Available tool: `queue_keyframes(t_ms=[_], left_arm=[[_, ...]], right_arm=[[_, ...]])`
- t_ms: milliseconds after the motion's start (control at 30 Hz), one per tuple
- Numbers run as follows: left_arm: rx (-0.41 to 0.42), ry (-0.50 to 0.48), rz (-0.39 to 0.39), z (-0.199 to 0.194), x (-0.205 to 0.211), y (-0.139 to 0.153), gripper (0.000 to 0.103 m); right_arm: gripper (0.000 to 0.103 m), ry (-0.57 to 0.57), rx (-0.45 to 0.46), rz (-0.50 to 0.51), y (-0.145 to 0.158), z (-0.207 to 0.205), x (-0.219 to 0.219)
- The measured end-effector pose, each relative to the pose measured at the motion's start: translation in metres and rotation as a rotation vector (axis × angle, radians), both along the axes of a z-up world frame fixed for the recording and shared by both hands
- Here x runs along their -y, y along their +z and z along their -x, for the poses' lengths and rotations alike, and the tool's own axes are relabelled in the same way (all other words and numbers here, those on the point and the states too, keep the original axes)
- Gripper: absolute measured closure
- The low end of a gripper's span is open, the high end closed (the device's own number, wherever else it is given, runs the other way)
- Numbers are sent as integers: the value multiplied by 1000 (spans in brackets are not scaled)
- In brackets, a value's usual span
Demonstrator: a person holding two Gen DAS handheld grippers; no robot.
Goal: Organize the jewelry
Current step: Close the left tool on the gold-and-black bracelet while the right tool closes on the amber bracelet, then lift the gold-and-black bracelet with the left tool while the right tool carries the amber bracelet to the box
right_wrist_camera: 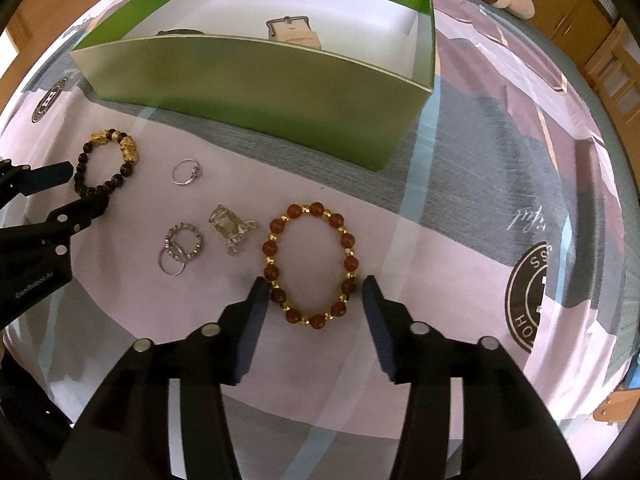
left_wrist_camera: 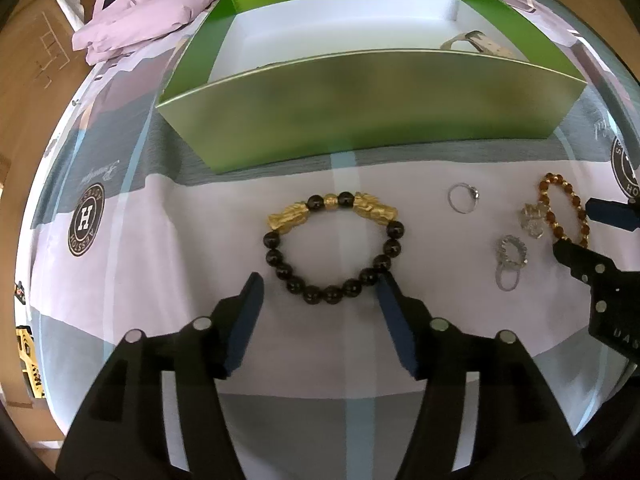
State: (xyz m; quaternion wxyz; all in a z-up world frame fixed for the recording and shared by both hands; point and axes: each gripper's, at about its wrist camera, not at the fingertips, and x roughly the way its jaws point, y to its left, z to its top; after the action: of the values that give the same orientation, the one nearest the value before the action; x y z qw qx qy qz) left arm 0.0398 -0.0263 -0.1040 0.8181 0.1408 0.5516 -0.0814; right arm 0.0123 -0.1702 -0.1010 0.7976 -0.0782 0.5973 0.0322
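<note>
- Both grippers sit low over the bedsheet, fingers spread wide, nothing held in either.
- Your left gripper straddles the near arc of the black bead bracelet: the right pad is touching or just beside the beads, the left pad stands apart. Gold charms are on the far side, away from the fingers.
- Your right gripper brackets the near end of the amber bead bracelet: the left pad is at the beads, the right pad just beside them.
- Key relation: the amber loop is an oval with its long axis pointing away from you, along the fingers. Closing would pinch across the narrow width, which looks workable; the beads may roll out from between the pads.
- The black loop is rounder and wider than your jaw span covers cleanly; my read is you need to centre on one strand, not the whole ring.
- Both tools point forward and down, roughly parallel, each nearest its own bracelet.
- Between the bracelets lie loose pieces: a thin silver ring, a stack of sparkly rings and a clear crystal piece. All untouched.
- Farther back, the green box is open, near wall facing you. A watch with a beige strap is already inside; something dark sits beside it, too hidden to tell.
- Judgement: early stage, most pieces are still outside the box.
</note>
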Motion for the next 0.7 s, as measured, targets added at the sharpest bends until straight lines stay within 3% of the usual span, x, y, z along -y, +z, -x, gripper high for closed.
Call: queue_keyframes(t_ms=[233, 367, 500, 567, 633, 667, 700], left_arm=[[6, -3, -4, -1, 0, 0, 43], [3, -13, 7, 0, 2, 0, 52], [8, -24, 8, 2, 5, 1, 64], [5, -19, 21, 1, 5, 3, 77], [4, -9, 30, 0, 3, 5, 84], [6, 1, 30, -1, 1, 6, 94], [9, 11, 33, -2, -1, 7, 94]], right_arm=[[49, 2, 5, 10, 2, 3, -7], [49, 5, 4, 7, 2, 0, -5], [64, 27, 0, -16, 2, 1, -6], [72, 41, 0, -20, 3, 2, -9], [85, 40, -8, -52, 5, 2, -10], [89, 39, -13, -72, 6, 2, -9], [89, 37, -14, -83, 7, 2, -8]])
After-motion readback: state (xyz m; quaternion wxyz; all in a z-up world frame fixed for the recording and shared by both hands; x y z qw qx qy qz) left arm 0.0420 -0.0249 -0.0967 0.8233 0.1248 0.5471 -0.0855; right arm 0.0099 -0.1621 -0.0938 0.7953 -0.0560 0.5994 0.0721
